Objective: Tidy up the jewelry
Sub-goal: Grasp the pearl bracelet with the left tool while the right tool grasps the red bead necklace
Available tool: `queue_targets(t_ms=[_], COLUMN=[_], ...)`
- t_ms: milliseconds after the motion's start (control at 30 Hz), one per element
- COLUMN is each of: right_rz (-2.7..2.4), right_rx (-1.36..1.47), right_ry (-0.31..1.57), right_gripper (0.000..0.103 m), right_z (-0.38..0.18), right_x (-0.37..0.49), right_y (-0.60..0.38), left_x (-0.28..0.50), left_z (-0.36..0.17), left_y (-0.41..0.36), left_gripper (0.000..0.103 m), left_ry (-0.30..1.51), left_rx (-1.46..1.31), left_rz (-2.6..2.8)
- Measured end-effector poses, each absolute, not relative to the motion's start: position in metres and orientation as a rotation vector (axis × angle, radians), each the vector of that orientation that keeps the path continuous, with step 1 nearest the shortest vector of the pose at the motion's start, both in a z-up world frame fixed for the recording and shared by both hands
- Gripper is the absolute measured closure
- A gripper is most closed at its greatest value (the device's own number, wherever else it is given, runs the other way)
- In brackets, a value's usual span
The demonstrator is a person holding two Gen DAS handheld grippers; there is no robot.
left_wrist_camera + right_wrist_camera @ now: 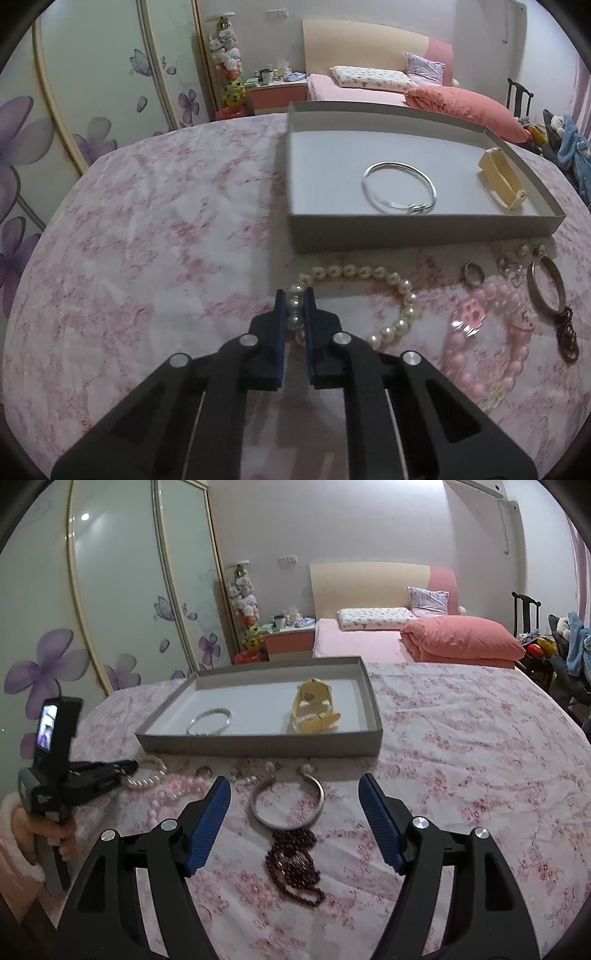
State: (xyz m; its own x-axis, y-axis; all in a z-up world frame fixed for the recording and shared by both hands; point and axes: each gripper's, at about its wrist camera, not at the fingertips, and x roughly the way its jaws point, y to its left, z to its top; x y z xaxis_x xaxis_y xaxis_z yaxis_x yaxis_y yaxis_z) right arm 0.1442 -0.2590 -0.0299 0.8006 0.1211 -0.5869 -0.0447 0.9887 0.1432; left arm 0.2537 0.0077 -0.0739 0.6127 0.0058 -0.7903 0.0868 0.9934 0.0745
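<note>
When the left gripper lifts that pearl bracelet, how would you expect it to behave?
The pearl bracelet is a strand of separate beads, so it will probably droop limply from the left gripper. The glossy round pearls may slip, since only a few sit between the pads.

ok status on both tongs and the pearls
Left tongs shut on pearl bracelet, still on the bedspread. Right tongs open, empty, over silver bangle. Path to tray clear.

The small trinkets (pixel 517 258) beside the ring (pixel 472 275) are too tiny to identify.
</note>
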Motion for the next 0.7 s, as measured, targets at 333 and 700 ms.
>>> queue_targets(t_ms=[333,700], right_rz=[0.104,0.114], right_rx=[0.021,-0.027], right_ry=[0.800,0.900], right_gripper=[0.031,0.033], right_z=[-0.062,-0.079], right_x=[0.144,0.167], right_y=[-0.248,-0.236], left_x=[0.233,0.227], left_z=[-0.072,-0.071], left_y=[0.072,0.077], left_gripper=[0.093,0.093], left_ry=[0.912,0.897], left_rx=[0.100,0.098], left_rz=[0.056,0.065])
